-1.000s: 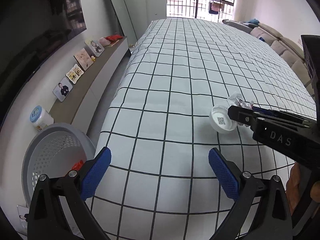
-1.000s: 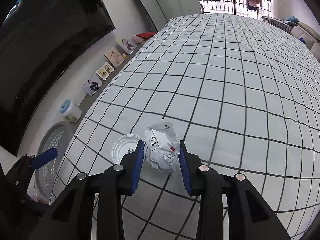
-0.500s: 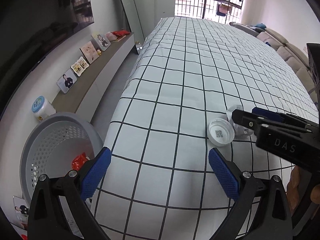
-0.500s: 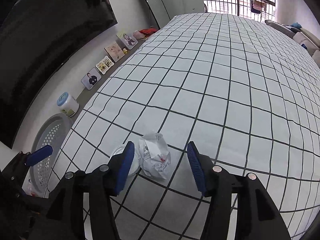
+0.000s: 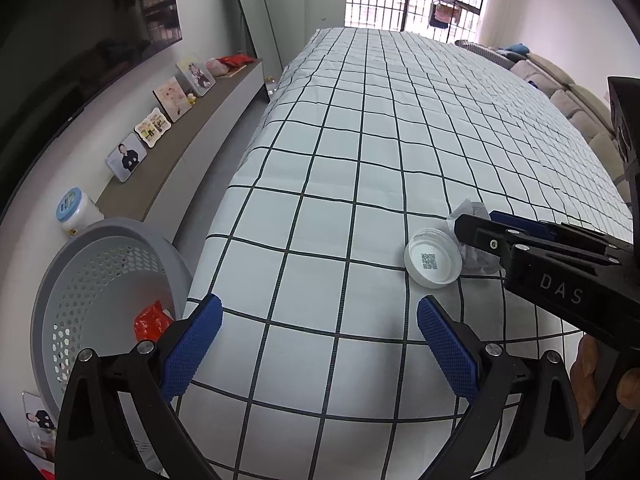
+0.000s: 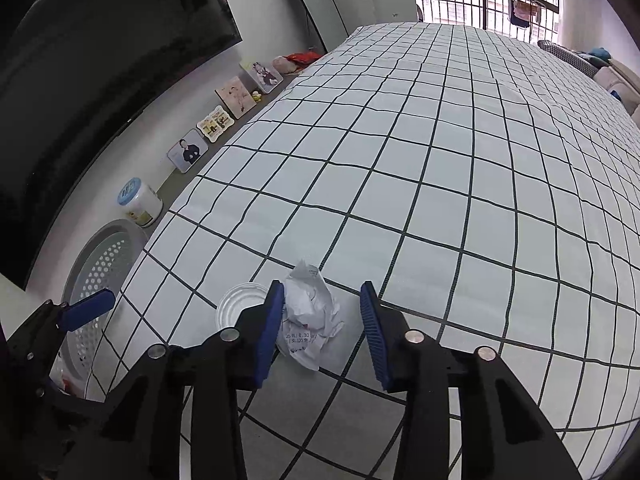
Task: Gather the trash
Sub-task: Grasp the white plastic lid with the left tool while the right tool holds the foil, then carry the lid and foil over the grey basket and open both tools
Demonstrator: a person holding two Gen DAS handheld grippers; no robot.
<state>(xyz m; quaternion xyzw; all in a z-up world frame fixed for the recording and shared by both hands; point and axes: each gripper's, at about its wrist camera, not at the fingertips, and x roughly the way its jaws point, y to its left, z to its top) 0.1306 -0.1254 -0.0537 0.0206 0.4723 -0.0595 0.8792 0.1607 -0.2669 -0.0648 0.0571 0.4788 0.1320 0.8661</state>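
Note:
A crumpled white paper wrapper (image 6: 310,316) lies on the checked bedsheet between the open fingers of my right gripper (image 6: 322,328); the left pad is close to it, the right pad stands apart. It also shows in the left wrist view (image 5: 476,260), mostly behind the right gripper. A round white plastic lid (image 5: 433,257) with a QR code lies just left of the wrapper, also in the right wrist view (image 6: 240,309). My left gripper (image 5: 316,344) is open and empty over the bed's near edge. A grey perforated basket (image 5: 96,276) stands on the floor at left with red trash (image 5: 151,320) inside.
A low shelf (image 5: 176,160) along the left wall holds several picture frames and a white tub (image 5: 76,210). A large dark TV (image 6: 80,80) hangs above it. A sofa (image 5: 576,108) runs along the bed's far right. The bed (image 5: 380,140) stretches toward a barred window.
My right gripper was shut on the wrapper; it has opened and the wrapper rests on the bed. Both grippers have pulled back a little. The left gripper stays open.

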